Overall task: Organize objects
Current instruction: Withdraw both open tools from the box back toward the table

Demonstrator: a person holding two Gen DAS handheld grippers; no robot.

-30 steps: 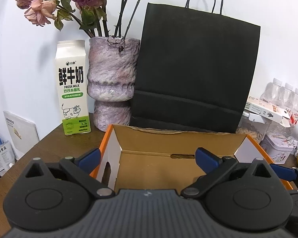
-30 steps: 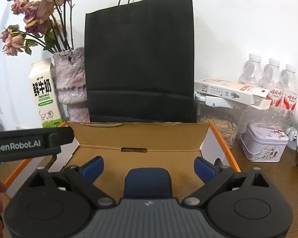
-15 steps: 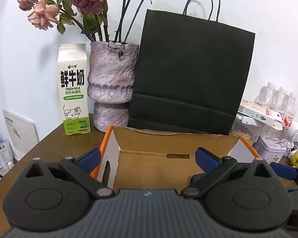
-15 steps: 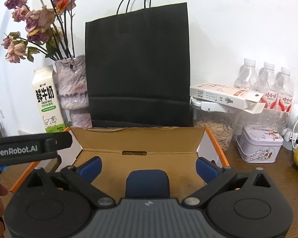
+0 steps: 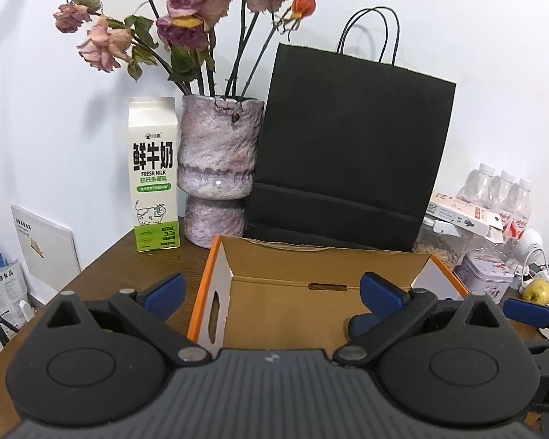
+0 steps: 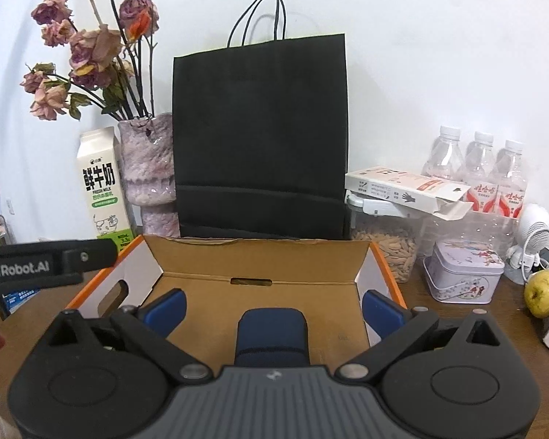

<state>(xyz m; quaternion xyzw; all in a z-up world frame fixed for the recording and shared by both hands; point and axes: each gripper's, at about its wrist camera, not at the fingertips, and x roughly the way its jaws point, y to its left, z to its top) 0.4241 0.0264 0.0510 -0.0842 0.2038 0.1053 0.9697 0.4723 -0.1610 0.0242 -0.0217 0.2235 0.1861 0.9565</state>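
A: Left tongs [image 5: 271, 287] spread wide, nothing between the blue pads; poised over the near rim of the open cardboard box [image 5: 311, 278] with the orange trim.
B: Right tongs [image 6: 272, 307] likewise apart and empty, above the same box [image 6: 263, 267]. Dark blue object [image 6: 272, 334] lying on the box floor, just ahead of the tool body; kind not clear.
A: Box set toward the worktop's [image 5: 128, 267] back edge, just in front of the black paper bag [image 5: 351, 153].
B: Milk carton [image 5: 153, 175] at the back left corner, upright. "FRESH MILK" printed below large Chinese characters; "3.3" legible on the green band, a cow drawn above it.
A: Beside it, a mottled purple vase [image 5: 217, 168] of dried roses [image 5: 186, 22], touching the bag's left side or nearly so.
B: "GenRobot.AI" in white on the black arm [image 6: 47, 265] crossing the left side of the right wrist view.
A: Toward the back right corner: a clear jar [image 6: 384, 241] with a white carton [image 6: 402, 190] lying on its lid, glove icon on the side, small print unreadable.
B: Three water bottles [image 6: 475, 172] with red labels, a patterned tin [image 6: 461, 274], a yellow-green fruit [image 6: 543, 291].
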